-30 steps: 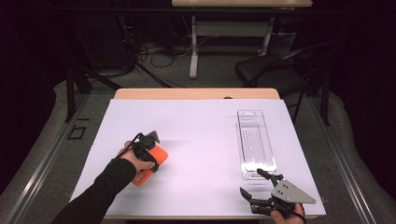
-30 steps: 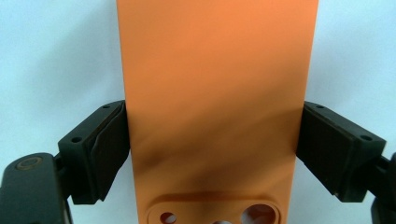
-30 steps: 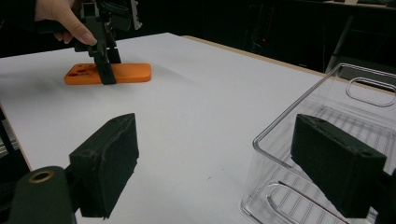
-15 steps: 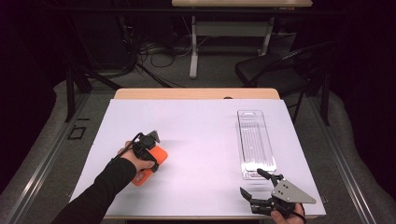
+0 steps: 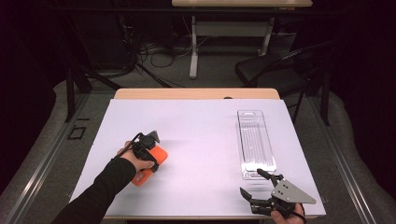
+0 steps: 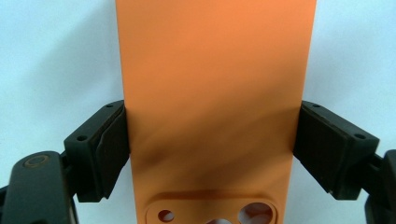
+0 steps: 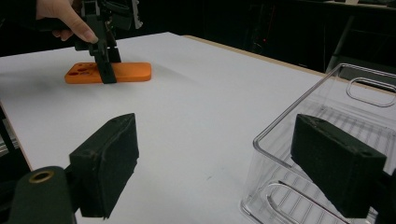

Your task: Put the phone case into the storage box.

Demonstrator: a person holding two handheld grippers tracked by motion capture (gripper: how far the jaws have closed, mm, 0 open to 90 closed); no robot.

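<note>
An orange phone case (image 5: 159, 157) lies flat on the white table cover, left of centre, camera cut-outs toward the person. My left gripper (image 5: 148, 145) points down over it. In the left gripper view its two black pads (image 6: 109, 149) press on the case's (image 6: 215, 70) long sides. From the right gripper view the case (image 7: 126, 71) lies flat with the left gripper (image 7: 105, 65) straddling it. My right gripper (image 5: 251, 182) rests open near the front right edge, just short of a clear plastic tray (image 5: 239, 135). The tray's near corner (image 7: 299, 100) stands by its right jaw, untouched.
The white cover (image 5: 201, 126) spans most of the wooden table, with bare room between the case and the tray. A dark chair (image 5: 280, 65) and desk legs with cables stand beyond the far edge.
</note>
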